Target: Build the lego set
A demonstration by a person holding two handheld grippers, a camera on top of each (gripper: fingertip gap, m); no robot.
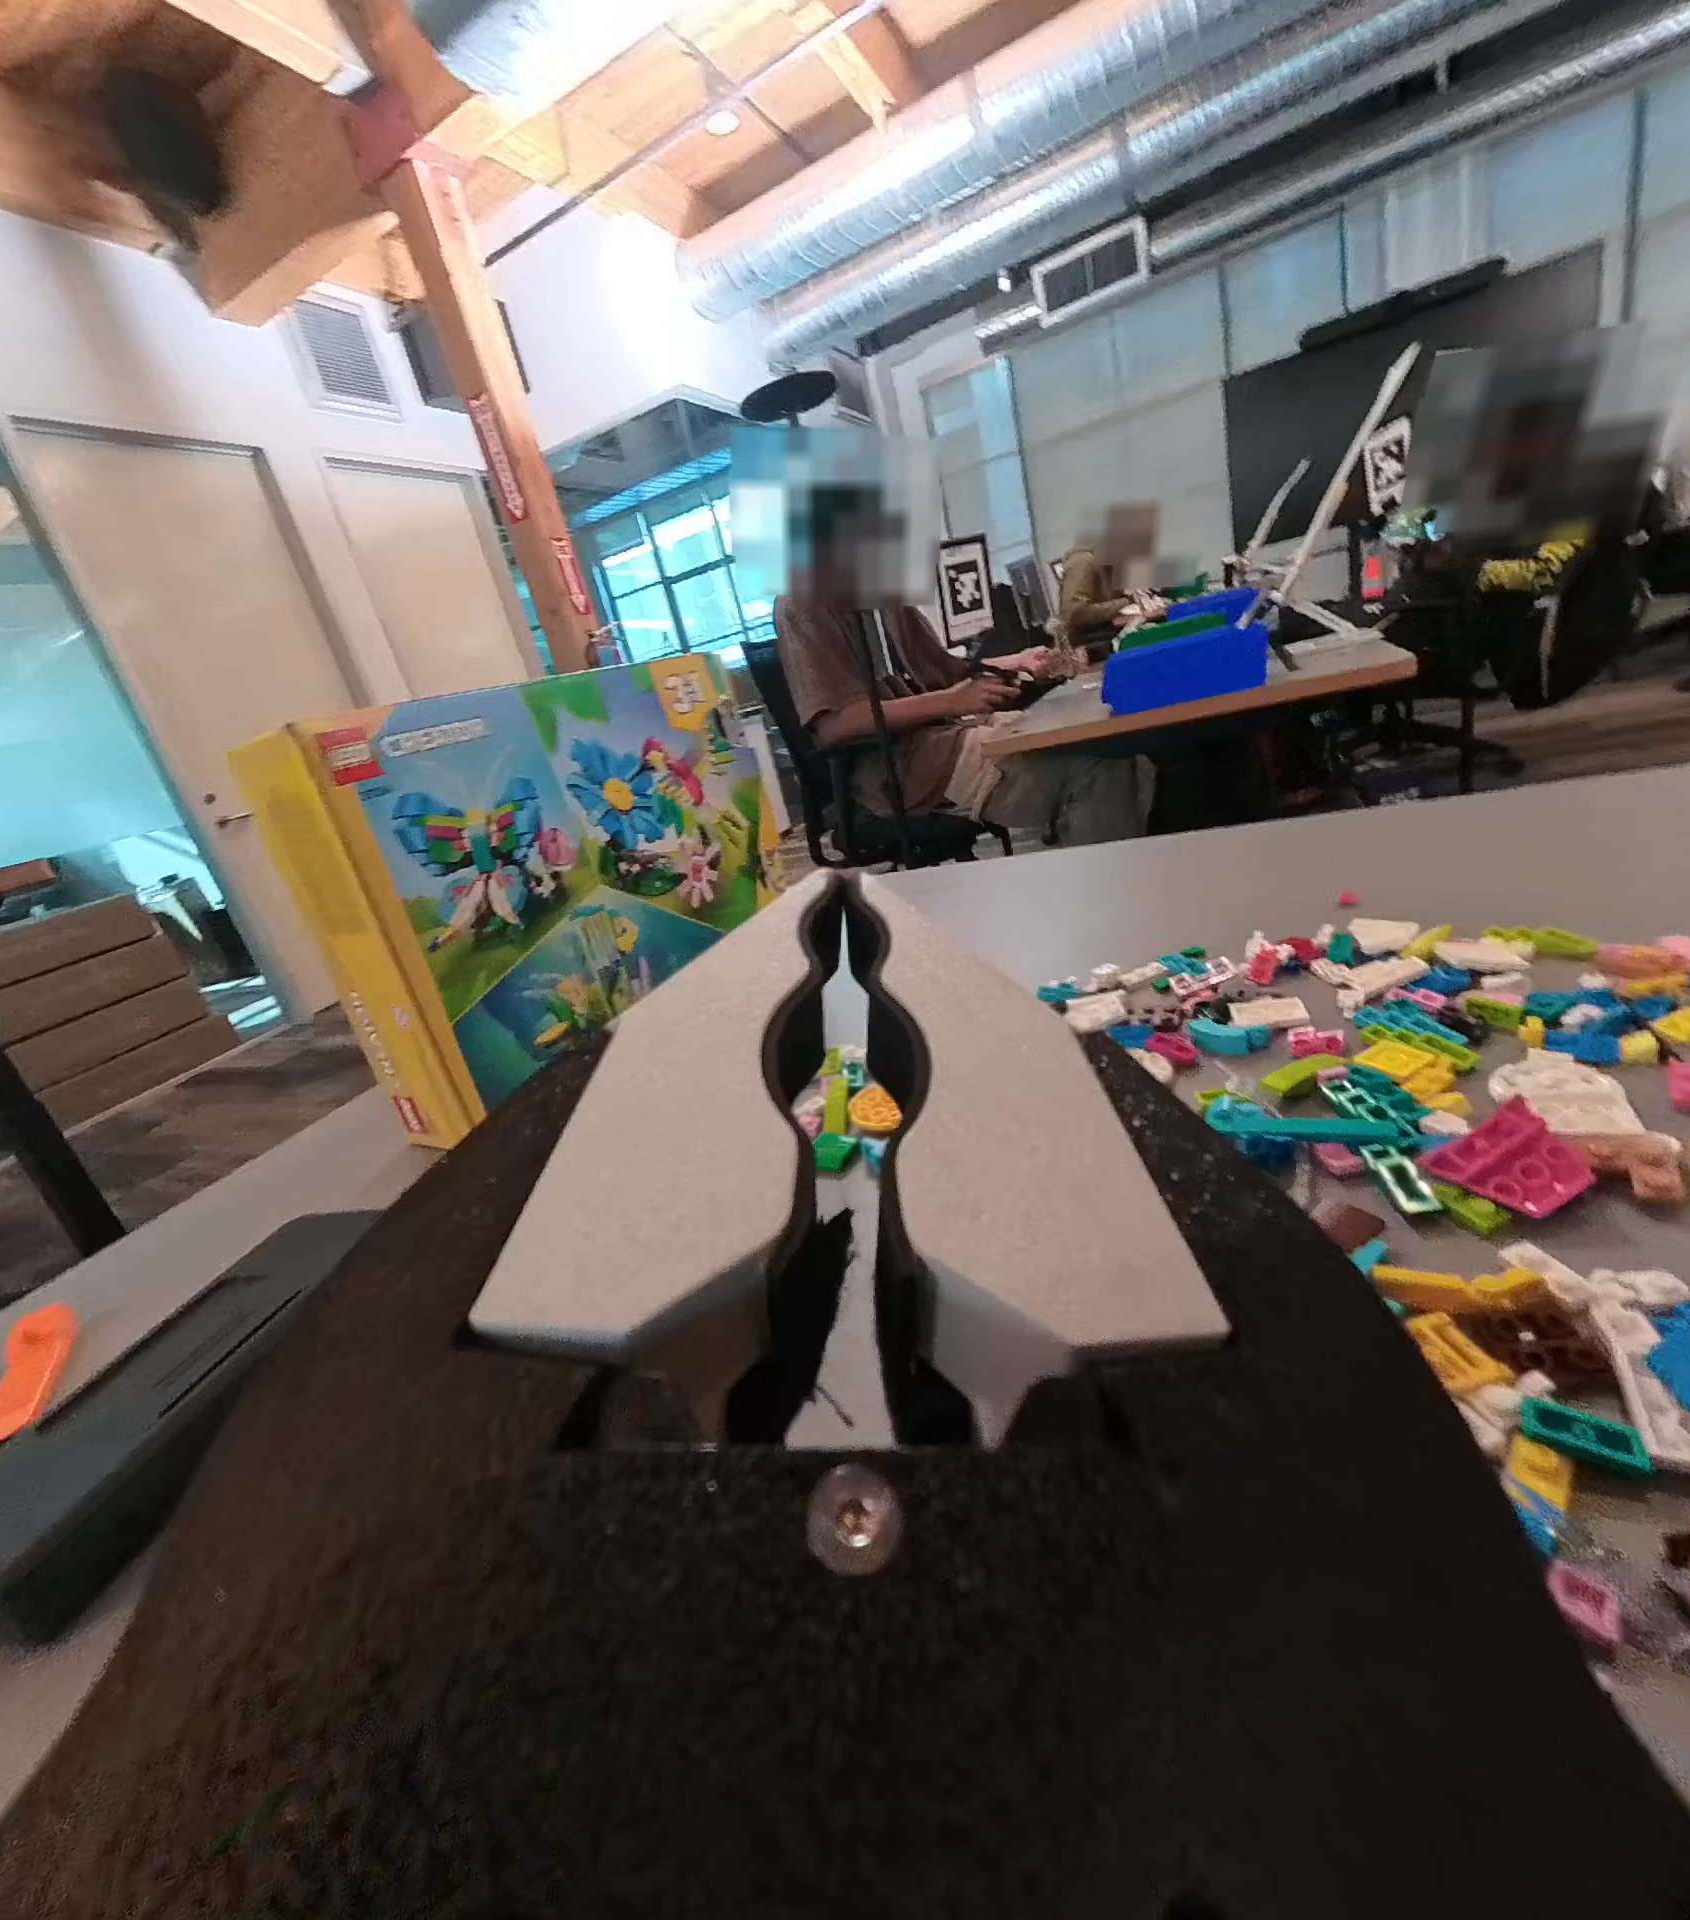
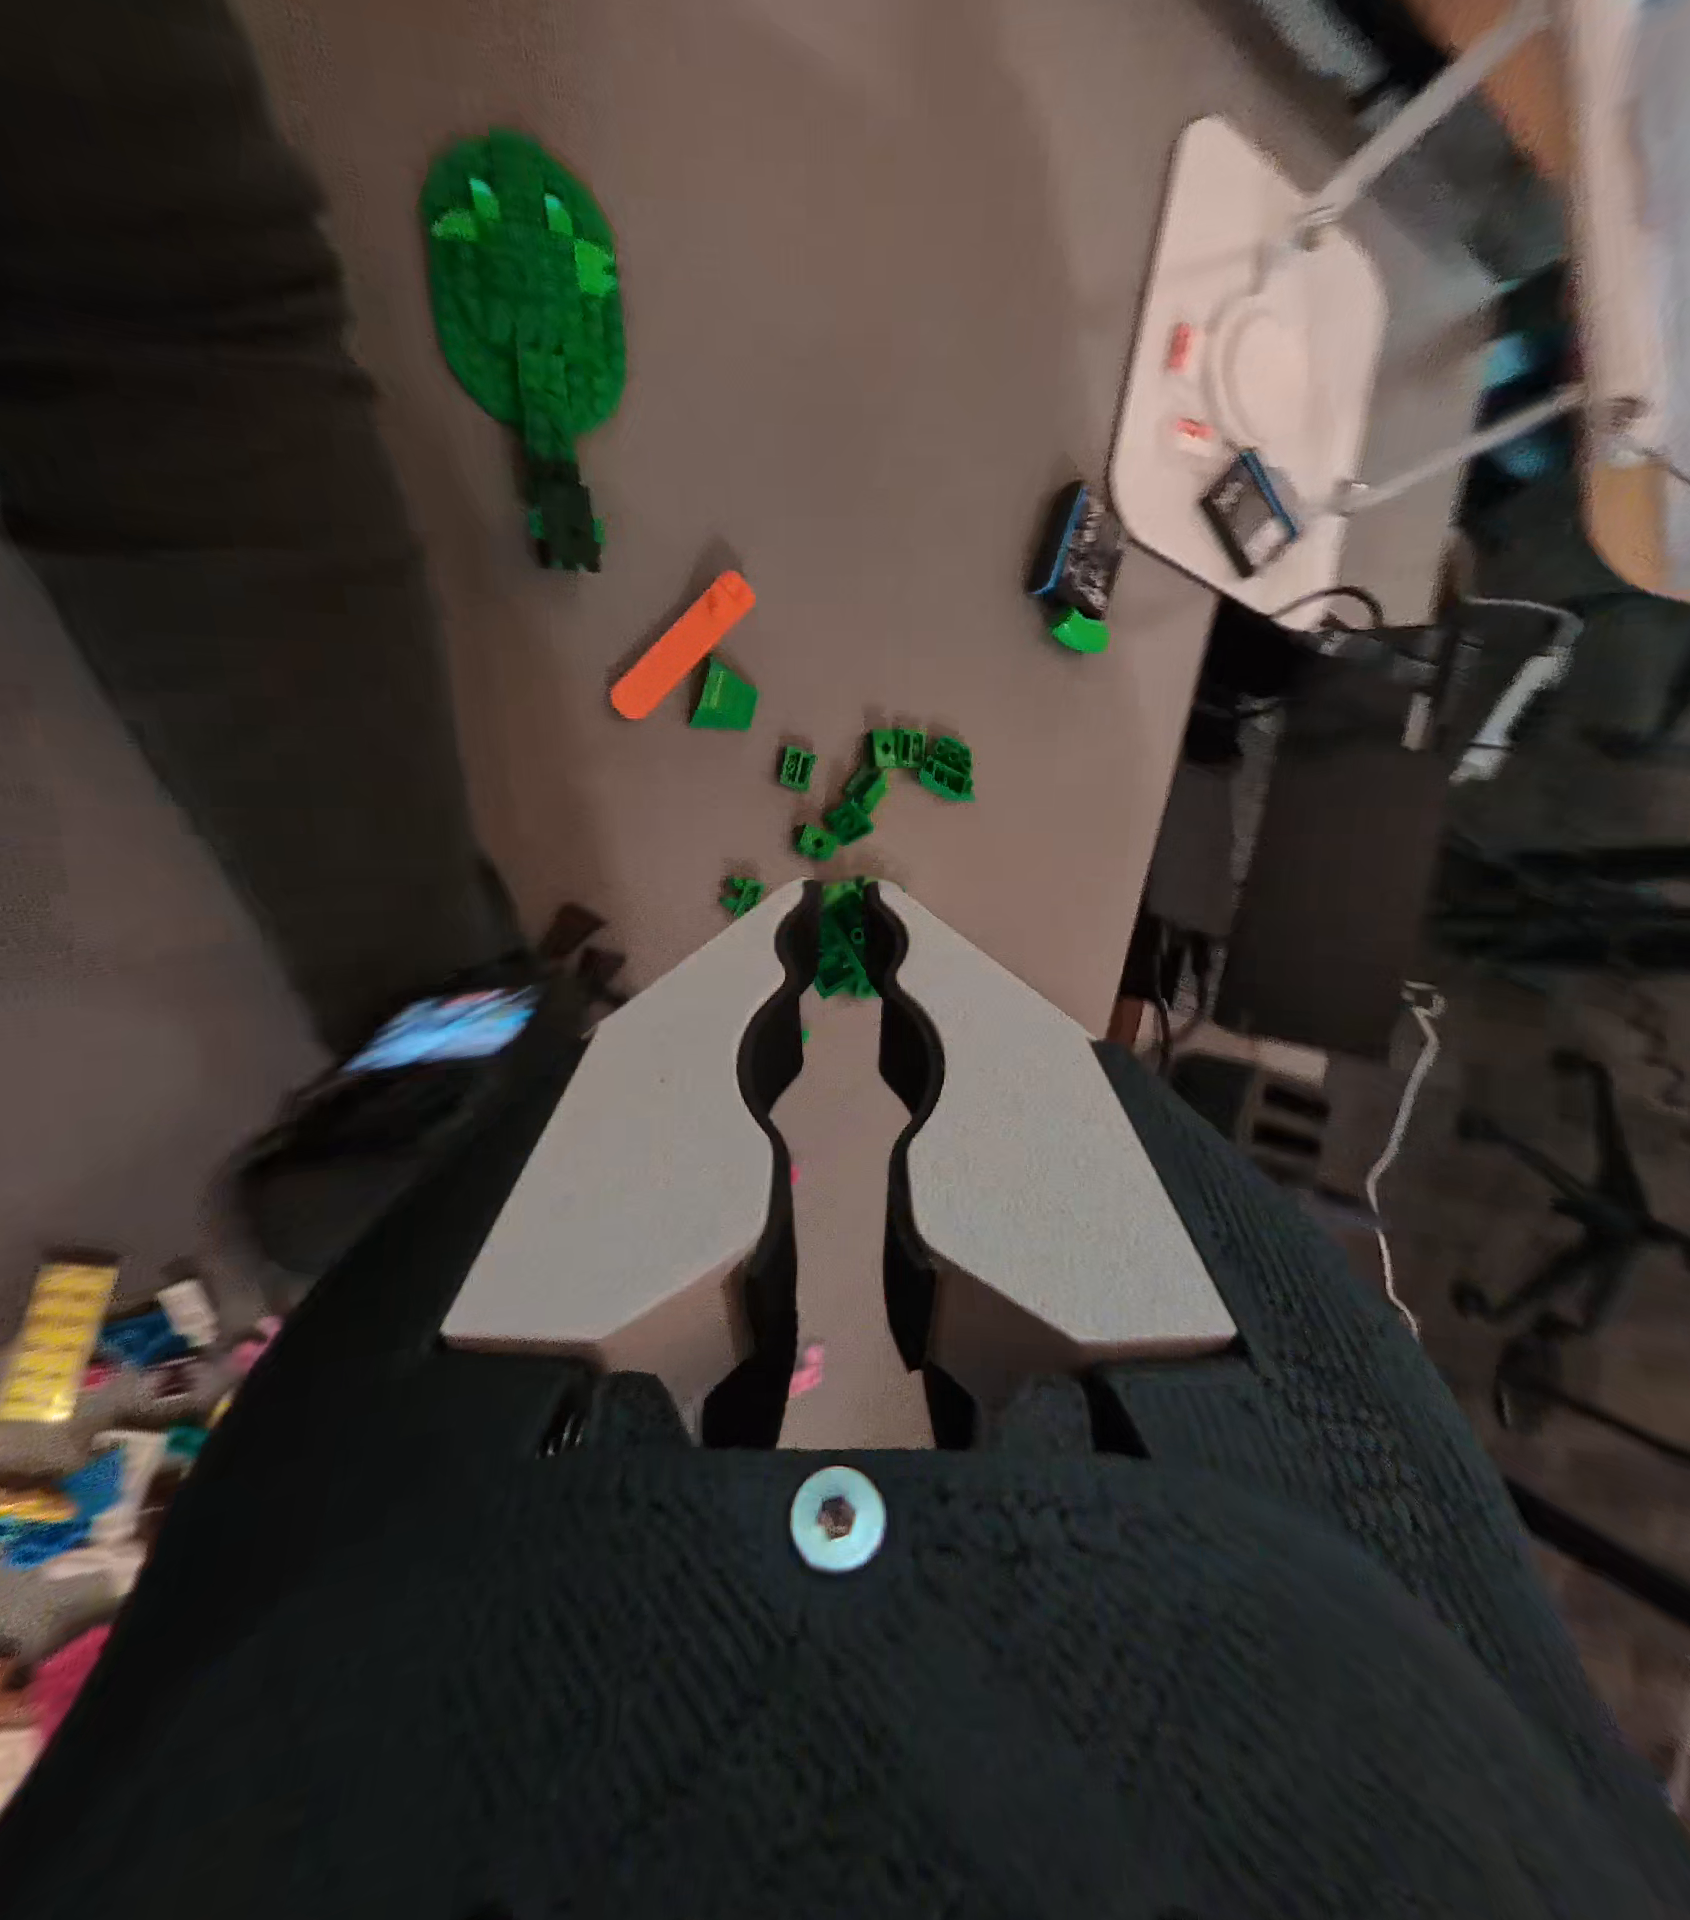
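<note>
My left gripper [image 1: 843, 889] is shut and empty, held above the grey table [image 1: 1080, 914]. To its right lies a heap of loose bricks [image 1: 1443, 1081] in blue, yellow, pink, white and teal. My right gripper [image 2: 843, 889] is slightly open and empty, hovering over a small pile of green bricks [image 2: 846, 951]. More loose green bricks [image 2: 898, 774] lie just beyond it. A flat green leaf-shaped build [image 2: 524, 301] lies farther off on the table. An orange brick separator [image 2: 680, 644] and a green slope brick [image 2: 721, 698] lie between them.
The set's box [image 1: 519, 894] stands upright at the table's far left. A black tray [image 1: 93, 1423] and an orange separator [image 1: 25, 1377] lie at the left. The table edge [image 2: 1158, 883] runs along the right of the right wrist view. People sit at desks behind.
</note>
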